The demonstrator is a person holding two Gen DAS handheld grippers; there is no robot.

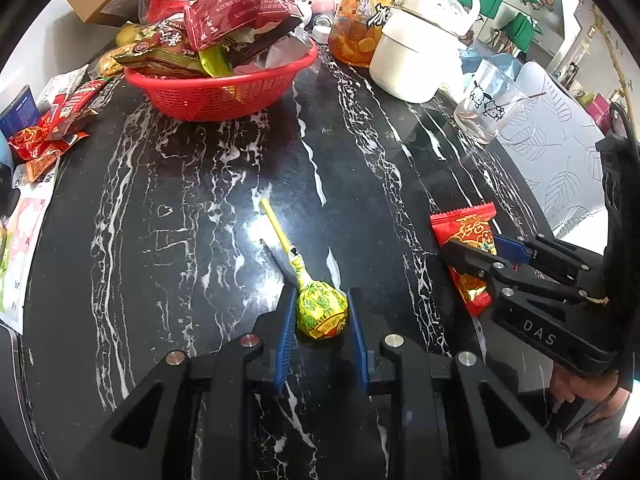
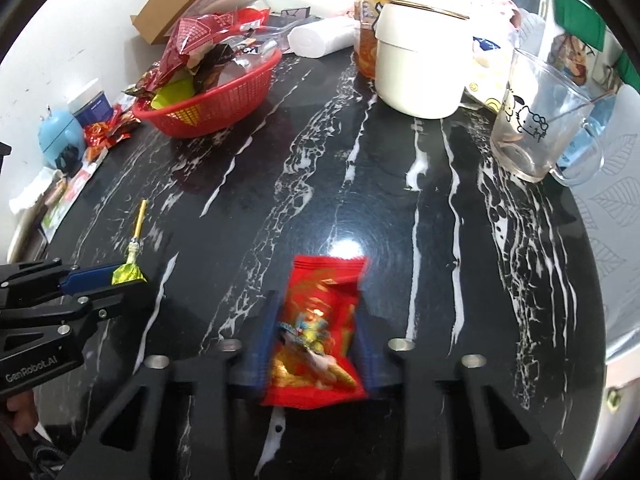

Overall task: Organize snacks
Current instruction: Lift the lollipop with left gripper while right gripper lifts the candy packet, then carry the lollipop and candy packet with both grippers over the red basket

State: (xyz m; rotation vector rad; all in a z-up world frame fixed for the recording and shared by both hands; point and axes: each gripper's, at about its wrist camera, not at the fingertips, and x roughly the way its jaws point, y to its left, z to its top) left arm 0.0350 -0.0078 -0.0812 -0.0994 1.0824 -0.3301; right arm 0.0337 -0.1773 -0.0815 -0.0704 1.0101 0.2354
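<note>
My left gripper (image 1: 322,312) is shut on the head of a yellow-green lollipop (image 1: 320,310), whose yellow stick points away over the black marble table (image 1: 200,200). It also shows in the right wrist view (image 2: 128,272). My right gripper (image 2: 316,332) is shut on a red snack packet (image 2: 320,320), held just above the table; it shows at the right of the left wrist view (image 1: 466,240). A red basket (image 1: 224,88) piled with snack packets stands at the far left (image 2: 216,100).
A white kettle (image 1: 416,52), a jar of orange drink (image 1: 356,36) and a glass mug (image 2: 540,128) stand at the back right. Loose red packets (image 1: 52,128) and a blue container (image 2: 60,140) lie at the left edge. A cardboard box (image 2: 192,4) is behind the basket.
</note>
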